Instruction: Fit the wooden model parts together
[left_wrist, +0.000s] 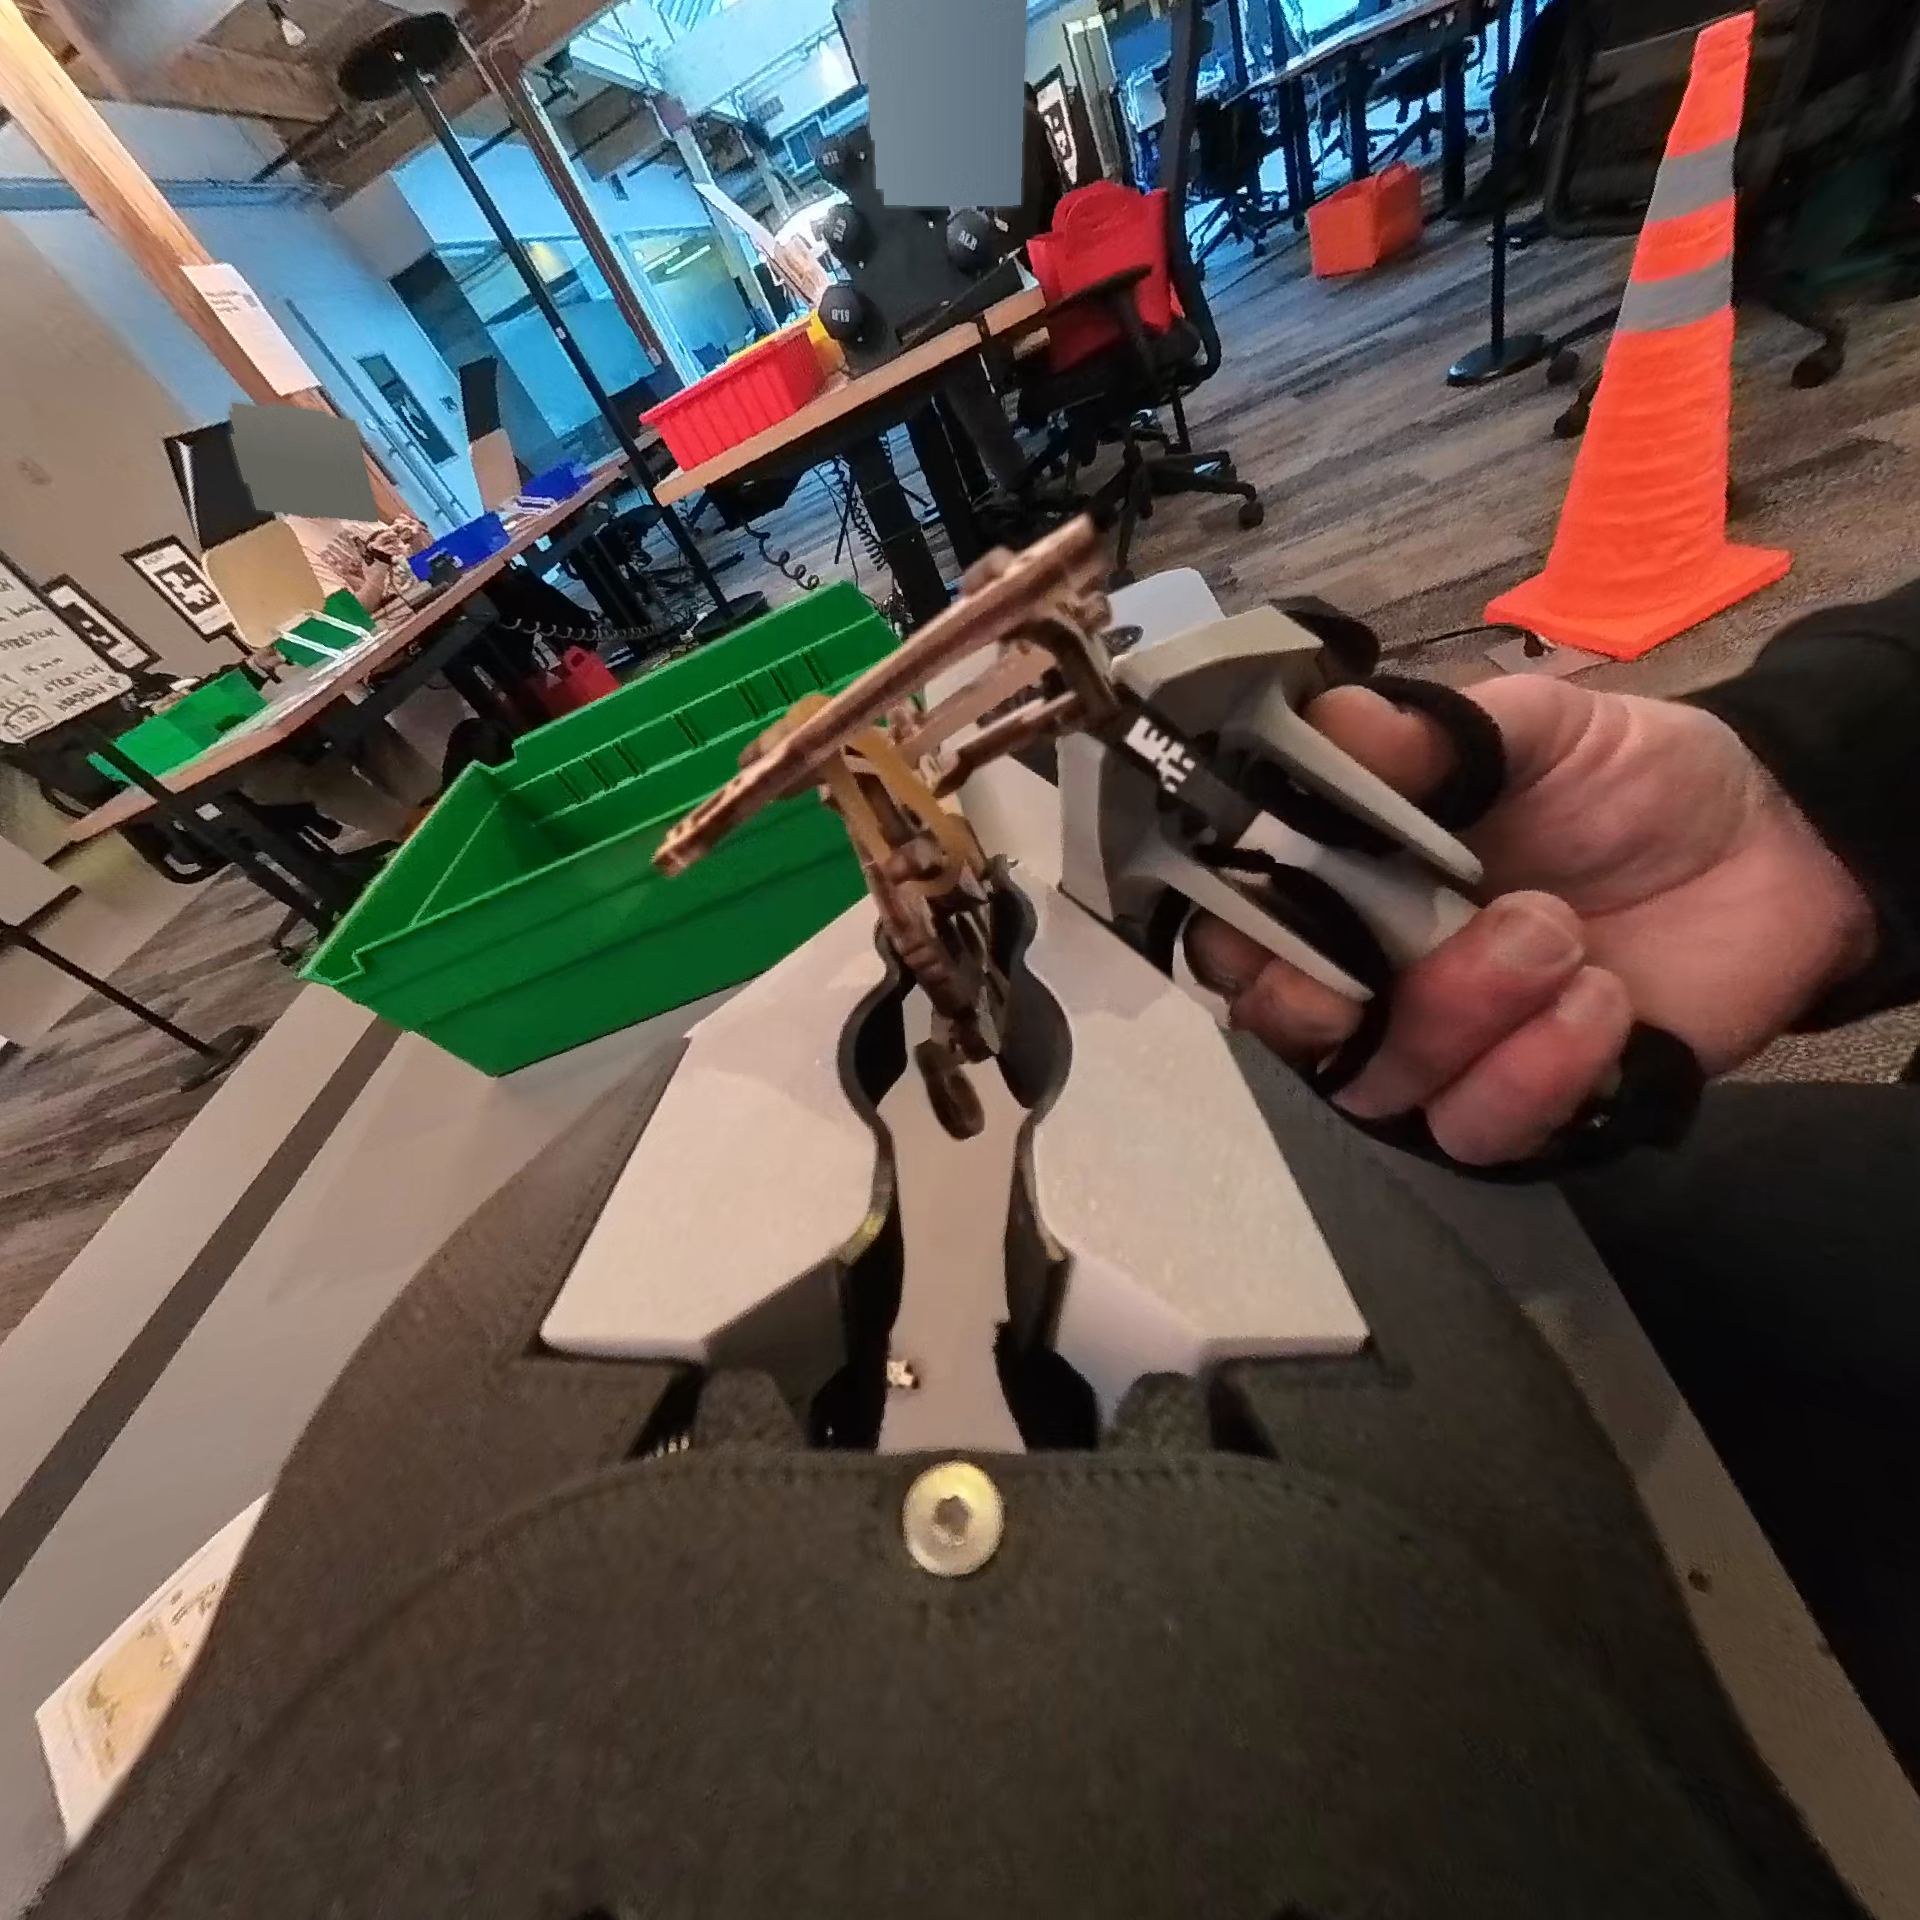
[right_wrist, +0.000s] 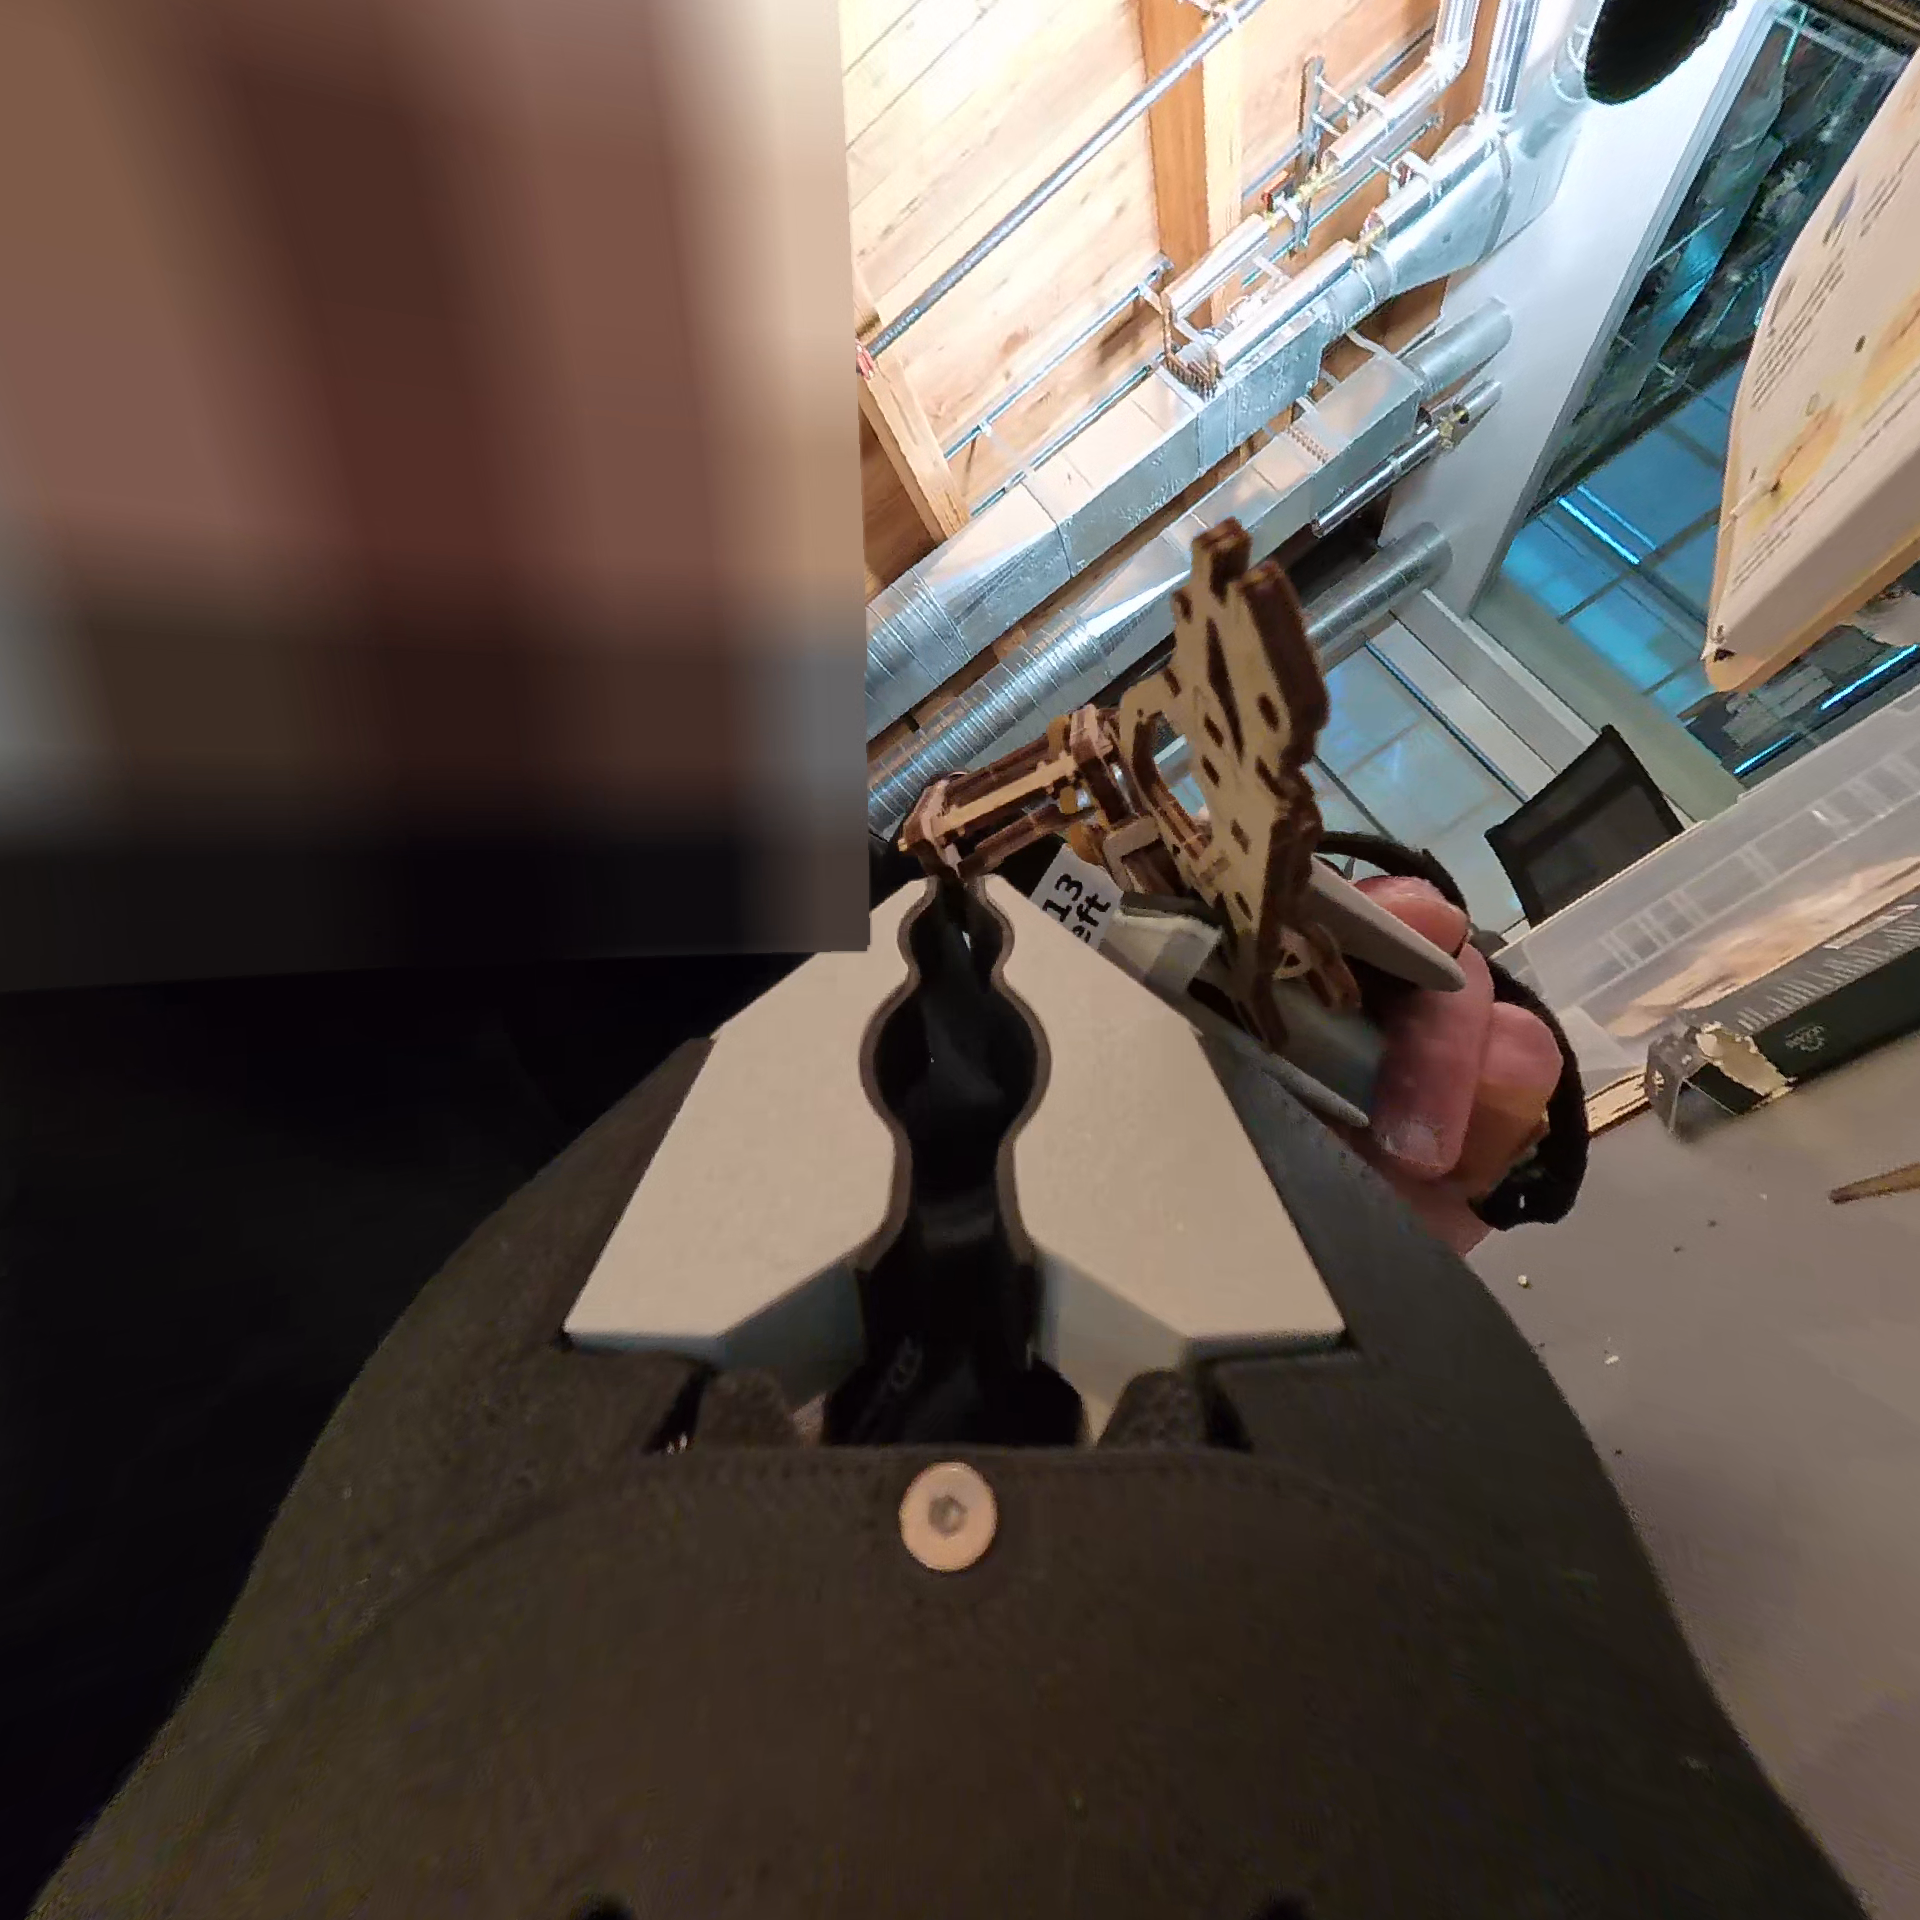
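The wooden model (left_wrist: 831, 748) is a brown laser-cut assembly with a yellow rubber band (left_wrist: 914, 800) around it, held in the air between both grippers. My left gripper (left_wrist: 956, 914) is shut on its lower part, which sits between the black pads. In the right wrist view my right gripper (right_wrist: 951, 899) is shut on the narrow end of the model (right_wrist: 1236, 727). The model's flat perforated plate stands up to the right. The right gripper's white body (left_wrist: 1226, 665) and the hand (left_wrist: 1558, 904) holding it show in the left wrist view.
A green bin (left_wrist: 582, 883) stands on the grey table (left_wrist: 208, 1195) behind the model, and a printed sheet (left_wrist: 135, 1662) lies at lower left. An orange cone (left_wrist: 1652, 343) stands on the floor. A clear plastic bin (right_wrist: 1714, 883) and dark box (right_wrist: 1818, 1018) are on the table. Tip to tip, the grippers are about 6 centimetres apart.
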